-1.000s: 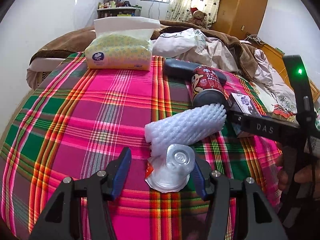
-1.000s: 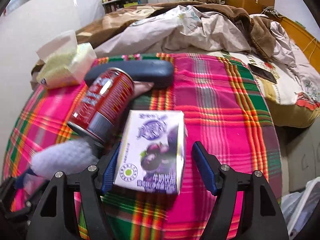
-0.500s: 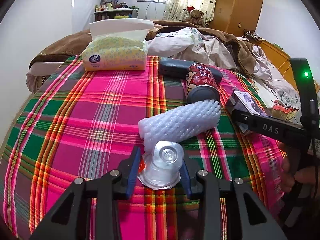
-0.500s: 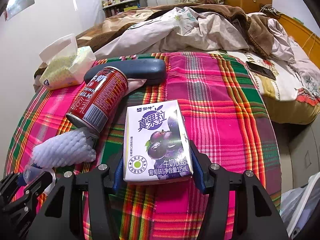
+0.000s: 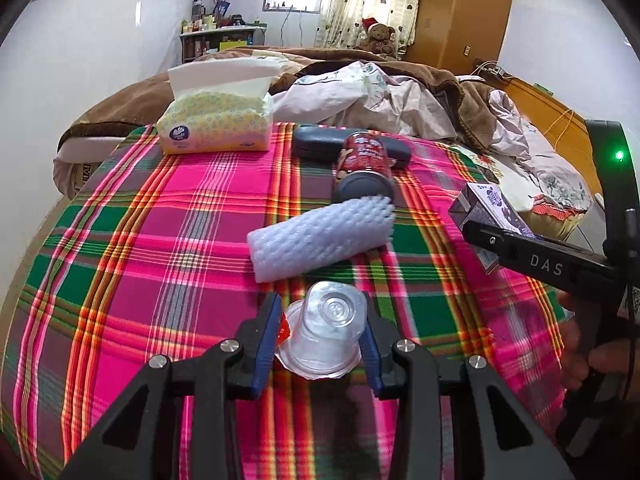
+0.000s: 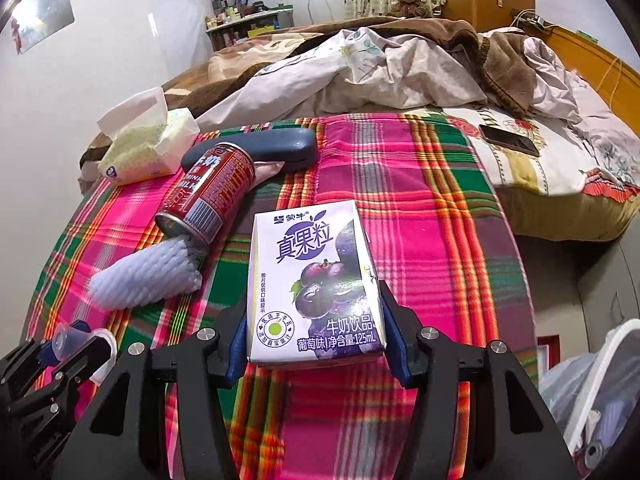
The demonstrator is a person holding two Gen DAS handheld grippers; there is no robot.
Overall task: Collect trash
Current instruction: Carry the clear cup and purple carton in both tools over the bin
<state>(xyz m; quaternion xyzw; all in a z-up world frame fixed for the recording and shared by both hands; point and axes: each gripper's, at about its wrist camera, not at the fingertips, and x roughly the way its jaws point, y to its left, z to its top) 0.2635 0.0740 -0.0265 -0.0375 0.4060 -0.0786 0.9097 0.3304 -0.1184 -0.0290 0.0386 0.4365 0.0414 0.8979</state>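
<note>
My left gripper (image 5: 320,340) is shut on a clear plastic jelly cup (image 5: 326,330), held just above the plaid tablecloth (image 5: 160,240). Beyond it lie a white foam fruit net (image 5: 320,236) and a red drink can (image 5: 364,168) on its side. My right gripper (image 6: 314,338) is shut on a purple and white grape milk carton (image 6: 312,280), lifted slightly off the cloth. In the right wrist view the red can (image 6: 212,196) and foam net (image 6: 148,276) lie left of the carton, with the left gripper (image 6: 68,350) and its cup at the lower left.
A yellow tissue pack (image 5: 216,124) and a dark glasses case (image 5: 320,144) sit at the far side of the table. A bed with rumpled bedding (image 6: 380,68) and a phone (image 6: 508,140) lies behind. A bag with trash (image 6: 592,392) hangs at the lower right.
Both grippers closed from open, the left on the cup and the right on the carton. Both then drew back and lifted slightly with their objects.
</note>
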